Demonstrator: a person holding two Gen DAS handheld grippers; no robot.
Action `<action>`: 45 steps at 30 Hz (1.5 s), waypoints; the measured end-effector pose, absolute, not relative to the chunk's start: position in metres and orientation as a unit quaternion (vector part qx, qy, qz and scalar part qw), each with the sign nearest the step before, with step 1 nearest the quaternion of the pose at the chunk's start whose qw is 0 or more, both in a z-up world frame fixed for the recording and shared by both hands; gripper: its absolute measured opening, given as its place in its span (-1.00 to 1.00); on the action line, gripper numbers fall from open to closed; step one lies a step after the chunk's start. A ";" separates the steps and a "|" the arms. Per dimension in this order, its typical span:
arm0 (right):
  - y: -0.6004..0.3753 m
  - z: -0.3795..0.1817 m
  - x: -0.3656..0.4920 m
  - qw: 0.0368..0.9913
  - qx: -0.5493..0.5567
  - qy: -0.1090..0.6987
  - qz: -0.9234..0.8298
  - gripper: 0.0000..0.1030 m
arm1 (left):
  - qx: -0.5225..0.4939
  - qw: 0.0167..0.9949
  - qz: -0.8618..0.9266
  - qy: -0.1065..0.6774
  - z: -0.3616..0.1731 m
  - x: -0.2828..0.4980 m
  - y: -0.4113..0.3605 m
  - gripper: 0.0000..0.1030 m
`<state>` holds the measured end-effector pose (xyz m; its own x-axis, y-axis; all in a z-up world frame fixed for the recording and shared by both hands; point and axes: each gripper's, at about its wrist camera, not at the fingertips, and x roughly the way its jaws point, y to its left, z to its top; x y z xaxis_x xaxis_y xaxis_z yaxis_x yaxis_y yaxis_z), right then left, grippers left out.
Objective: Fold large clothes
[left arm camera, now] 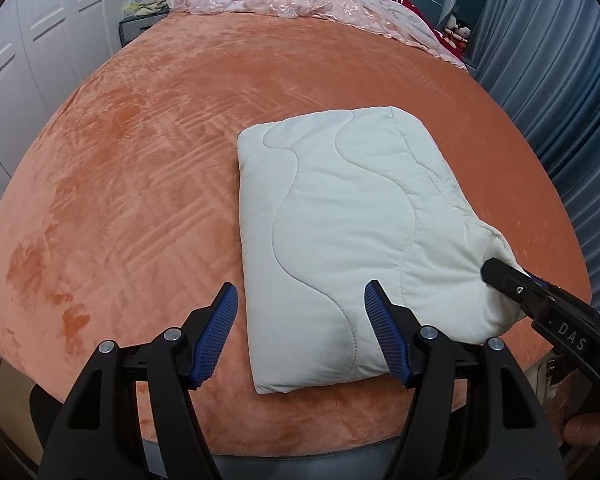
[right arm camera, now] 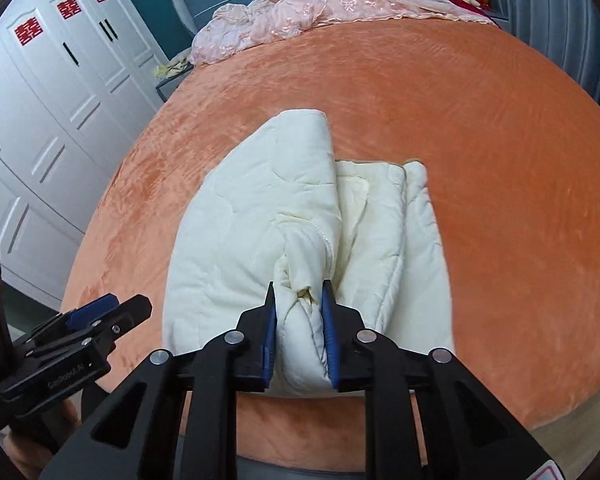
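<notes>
Now right gripper (right arm camera: 299, 300) jaws pinch quilt (left arm camera: 352, 216) corner; left gripper (left arm camera: 300, 300) jaws wide, empty.

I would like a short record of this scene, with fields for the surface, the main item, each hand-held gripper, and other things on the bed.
surface: bed with orange plush cover
main item: cream quilted blanket, folded into a thick rectangle, lying on the cover
left hand-held gripper: open, jaws apart over the near left corner of the blanket, holding nothing
right hand-held gripper: shut on the blanket's near right corner, the fabric bunched between its pads
other things: pink embroidered cloth at the far end of the bed
</notes>
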<state>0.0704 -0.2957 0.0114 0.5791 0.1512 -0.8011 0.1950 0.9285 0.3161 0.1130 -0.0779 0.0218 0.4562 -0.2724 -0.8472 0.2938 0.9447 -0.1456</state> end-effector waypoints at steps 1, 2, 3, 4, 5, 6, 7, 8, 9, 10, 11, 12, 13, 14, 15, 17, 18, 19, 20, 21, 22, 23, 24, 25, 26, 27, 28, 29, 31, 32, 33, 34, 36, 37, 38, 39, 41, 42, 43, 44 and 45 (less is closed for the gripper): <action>-0.301 0.010 0.066 0.869 0.190 0.457 -0.022 -0.69 | 0.014 0.853 -0.169 0.494 0.020 0.113 -0.081 0.23; -0.307 0.007 0.060 0.868 0.191 0.456 -0.037 -0.69 | 0.018 0.852 -0.172 0.494 0.019 0.112 -0.086 0.23; -0.313 0.003 0.056 0.868 0.194 0.455 -0.049 -0.69 | 0.021 0.851 -0.176 0.495 0.018 0.112 -0.091 0.23; -0.320 0.000 0.050 0.865 0.199 0.456 -0.060 -0.70 | 0.025 0.849 -0.179 0.496 0.017 0.111 -0.097 0.23; -0.328 -0.005 0.045 0.862 0.208 0.458 -0.070 -0.70 | 0.029 0.849 -0.182 0.496 0.016 0.110 -0.103 0.23; -0.336 -0.011 0.041 0.858 0.215 0.460 -0.078 -0.70 | 0.033 0.847 -0.186 0.497 0.015 0.110 -0.109 0.23; -0.342 -0.018 0.036 0.853 0.221 0.465 -0.087 -0.70 | 0.037 0.845 -0.190 0.499 0.013 0.109 -0.115 0.23; -0.347 -0.024 0.035 0.849 0.225 0.470 -0.093 -0.70 | 0.041 0.843 -0.193 0.501 0.011 0.109 -0.122 0.23; -0.351 -0.030 0.032 0.845 0.227 0.475 -0.096 -0.70 | 0.046 0.841 -0.196 0.502 0.009 0.108 -0.128 0.23; -0.354 -0.035 0.031 0.841 0.228 0.480 -0.098 -0.70 | 0.050 0.838 -0.198 0.505 0.006 0.108 -0.134 0.23; -0.356 -0.041 0.031 0.838 0.227 0.486 -0.100 -0.70 | 0.054 0.836 -0.200 0.508 0.002 0.108 -0.139 0.23; -0.356 -0.047 0.031 0.835 0.224 0.492 -0.101 -0.70 | 0.058 0.834 -0.201 0.511 -0.002 0.108 -0.145 0.23; -0.356 -0.053 0.032 0.833 0.220 0.497 -0.102 -0.70 | 0.061 0.830 -0.201 0.516 -0.006 0.109 -0.149 0.23; -0.356 -0.059 0.034 0.831 0.215 0.502 -0.104 -0.70 | 0.061 0.827 -0.202 0.522 -0.011 0.109 -0.152 0.23; -0.356 -0.064 0.035 0.829 0.212 0.507 -0.105 -0.70 | 0.062 0.823 -0.200 0.527 -0.016 0.110 -0.155 0.23; -0.357 -0.076 0.036 0.824 0.216 0.514 -0.101 -0.69 | 0.072 0.823 -0.193 0.529 -0.022 0.110 -0.159 0.24; -0.359 -0.082 0.038 0.821 0.220 0.517 -0.099 -0.69 | 0.079 0.823 -0.191 0.528 -0.025 0.110 -0.161 0.27; -0.360 -0.087 0.038 0.819 0.223 0.519 -0.098 -0.69 | 0.085 0.823 -0.190 0.528 -0.028 0.109 -0.163 0.27; -0.361 -0.091 0.039 0.817 0.225 0.521 -0.097 -0.68 | 0.090 0.823 -0.190 0.527 -0.031 0.109 -0.165 0.29; -0.362 -0.095 0.041 0.816 0.227 0.523 -0.095 -0.68 | 0.098 0.824 -0.188 0.526 -0.034 0.109 -0.167 0.31; -0.363 -0.098 0.042 0.815 0.228 0.525 -0.094 -0.67 | 0.103 0.824 -0.186 0.525 -0.036 0.109 -0.169 0.32; -0.365 -0.102 0.043 0.814 0.228 0.526 -0.092 -0.66 | 0.108 0.824 -0.185 0.524 -0.039 0.108 -0.171 0.35; -0.366 -0.104 0.044 0.814 0.227 0.527 -0.090 -0.66 | 0.112 0.825 -0.184 0.523 -0.041 0.108 -0.174 0.38; -0.366 -0.107 0.046 0.814 0.227 0.527 -0.089 -0.67 | 0.116 0.825 -0.184 0.522 -0.043 0.108 -0.175 0.40; -0.367 -0.109 0.048 0.814 0.227 0.528 -0.087 -0.67 | 0.120 0.825 -0.182 0.521 -0.045 0.108 -0.177 0.41; -0.367 -0.110 0.051 0.813 0.229 0.529 -0.086 -0.67 | 0.123 0.825 -0.181 0.520 -0.047 0.108 -0.179 0.43; -0.366 -0.111 0.055 0.812 0.231 0.529 -0.085 -0.67 | 0.126 0.826 -0.180 0.519 -0.049 0.108 -0.180 0.44; -0.367 -0.112 0.056 0.812 0.231 0.529 -0.084 -0.67 | 0.129 0.826 -0.178 0.519 -0.050 0.108 -0.182 0.45; -0.369 -0.113 0.059 0.813 0.229 0.529 -0.082 -0.66 | 0.133 0.827 -0.176 0.518 -0.052 0.108 -0.184 0.47; -0.370 -0.113 0.059 0.813 0.227 0.529 -0.081 -0.66 | 0.133 0.827 -0.176 0.517 -0.053 0.108 -0.184 0.48; -0.370 -0.113 0.058 0.814 0.226 0.529 -0.081 -0.66 | 0.134 0.827 -0.177 0.517 -0.053 0.108 -0.184 0.50; -0.369 -0.114 0.059 0.814 0.226 0.529 -0.081 -0.66 | 0.135 0.827 -0.176 0.517 -0.054 0.107 -0.185 0.50; -0.369 -0.114 0.060 0.814 0.226 0.530 -0.080 -0.66 | 0.138 0.828 -0.174 0.515 -0.056 0.107 -0.187 0.54; -0.369 -0.114 0.060 0.814 0.226 0.529 -0.080 -0.66 | 0.140 0.828 -0.173 0.515 -0.057 0.107 -0.188 0.55; -0.368 -0.115 0.059 0.814 0.225 0.529 -0.080 -0.66 | 0.142 0.829 -0.171 0.514 -0.058 0.107 -0.190 0.57; -0.368 -0.114 0.058 0.814 0.225 0.529 -0.080 -0.66 | 0.144 0.829 -0.170 0.512 -0.059 0.106 -0.191 0.59; -0.368 -0.114 0.058 0.814 0.226 0.529 -0.079 -0.65 | 0.146 0.831 -0.168 0.510 -0.061 0.107 -0.193 0.61; -0.368 -0.114 0.058 0.814 0.227 0.529 -0.078 -0.65 | 0.146 0.831 -0.167 0.509 -0.062 0.107 -0.194 0.64; -0.369 -0.115 0.058 0.814 0.231 0.528 -0.077 -0.65 | 0.147 0.832 -0.167 0.508 -0.062 0.107 -0.195 0.65; -0.371 -0.115 0.055 0.813 0.237 0.526 -0.075 -0.64 | 0.146 0.833 -0.167 0.507 -0.063 0.107 -0.195 0.67; -0.374 -0.116 0.055 0.813 0.244 0.524 -0.073 -0.64 | 0.146 0.833 -0.167 0.506 -0.063 0.107 -0.194 0.69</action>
